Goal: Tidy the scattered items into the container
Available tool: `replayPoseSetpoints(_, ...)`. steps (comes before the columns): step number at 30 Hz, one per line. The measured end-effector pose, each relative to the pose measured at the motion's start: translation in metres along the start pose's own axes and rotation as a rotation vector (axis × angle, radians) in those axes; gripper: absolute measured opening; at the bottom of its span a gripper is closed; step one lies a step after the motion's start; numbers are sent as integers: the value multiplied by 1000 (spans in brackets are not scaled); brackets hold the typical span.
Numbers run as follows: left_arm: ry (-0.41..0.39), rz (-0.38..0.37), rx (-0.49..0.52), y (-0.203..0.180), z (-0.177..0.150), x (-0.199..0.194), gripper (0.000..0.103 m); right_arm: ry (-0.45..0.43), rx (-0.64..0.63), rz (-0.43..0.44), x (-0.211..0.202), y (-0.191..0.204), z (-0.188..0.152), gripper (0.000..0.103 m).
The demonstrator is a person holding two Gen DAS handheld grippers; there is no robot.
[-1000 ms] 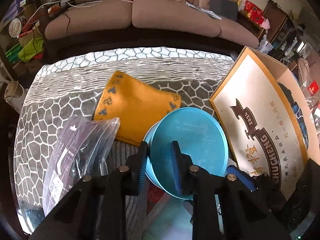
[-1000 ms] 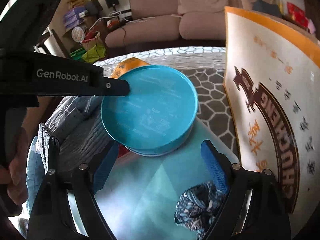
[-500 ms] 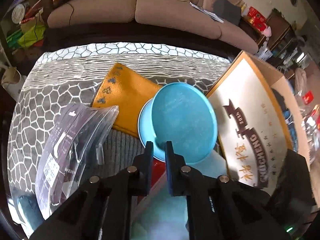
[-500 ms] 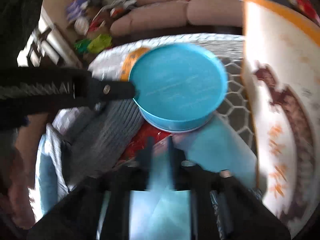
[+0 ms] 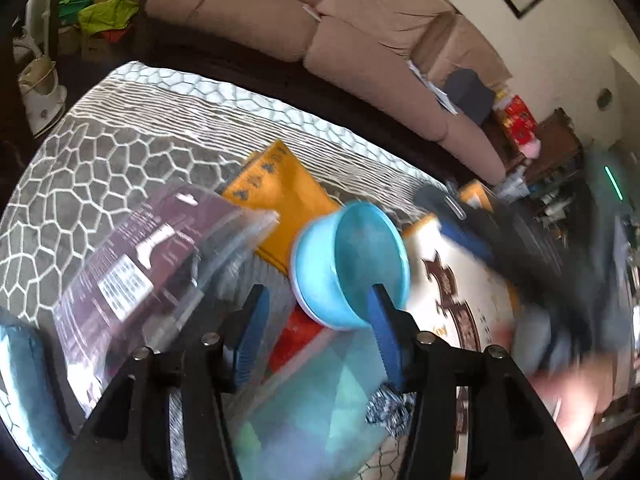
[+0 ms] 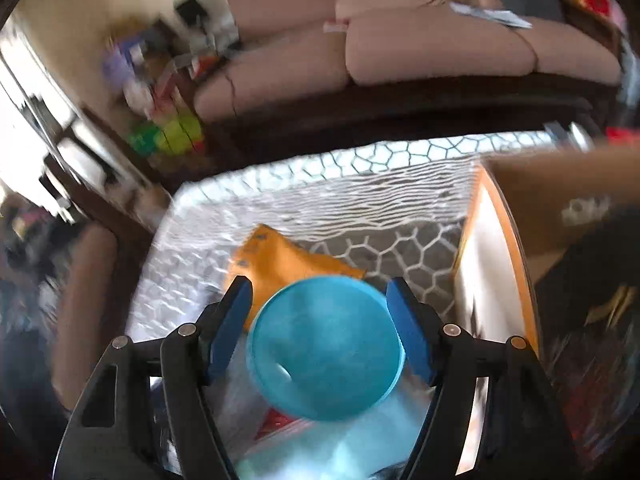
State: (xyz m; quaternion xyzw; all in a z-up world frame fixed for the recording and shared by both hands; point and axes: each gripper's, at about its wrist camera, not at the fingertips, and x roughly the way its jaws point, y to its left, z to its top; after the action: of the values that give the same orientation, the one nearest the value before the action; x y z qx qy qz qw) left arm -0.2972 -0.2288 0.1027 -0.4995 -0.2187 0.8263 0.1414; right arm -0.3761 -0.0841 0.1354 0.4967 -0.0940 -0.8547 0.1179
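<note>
A round blue bowl (image 5: 352, 268) lies tilted on the pile of items, blurred by motion. My left gripper (image 5: 316, 320) is just in front of it, jaws opening. Its right fingertip overlaps the bowl's near rim and nothing is pinched. In the right wrist view the bowl (image 6: 324, 344) shows between the fingers of my right gripper (image 6: 320, 312). Those jaws are opening too, and the pads do not visibly press on it. The cardboard box (image 6: 560, 200), with a printed flap (image 5: 452, 300), stands to the right.
An orange cloth (image 5: 280, 196) lies behind the bowl on the honeycomb-patterned table cover (image 5: 100, 168). A clear bag with purple packaging (image 5: 152, 264) is at the left. A red item (image 5: 296, 332), a translucent teal sheet (image 5: 312, 412) and a patterned cloth (image 5: 388, 408) lie under the grippers. A sofa (image 5: 360, 40) stands beyond.
Half a second ago my left gripper was shut on the bowl's rim; its jaws now stand apart and the view has rolled. My right gripper narrowed, widened again and pulled up and back.
</note>
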Motion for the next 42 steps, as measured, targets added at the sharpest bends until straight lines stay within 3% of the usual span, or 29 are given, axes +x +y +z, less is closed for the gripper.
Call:
replayPoseSetpoints(2,49,-19,6,-5,-4,11,52,55,-64,-47,15,6,16,73)
replayPoseSetpoints(4,77,-8,10,-8,-4,21,52,133,-70,-29,35,8,25,73)
replayPoseSetpoints(9,125,63,29,-6,-2,48,52,290,-36,-39,73,0,4,73)
replayPoseSetpoints(18,191,90,60,7,-20,58,53,373,-52,30,42,14,-30,75)
replayPoseSetpoints(25,227,60,71,5,-29,63,55,457,-106,49,31,28,-53,97)
replayPoseSetpoints(34,181,78,146,1,-33,75,57,466,20,121,29,6,-67,103)
replayPoseSetpoints(42,149,88,167,1,-26,79,56,464,79,131,16,4,-79,103)
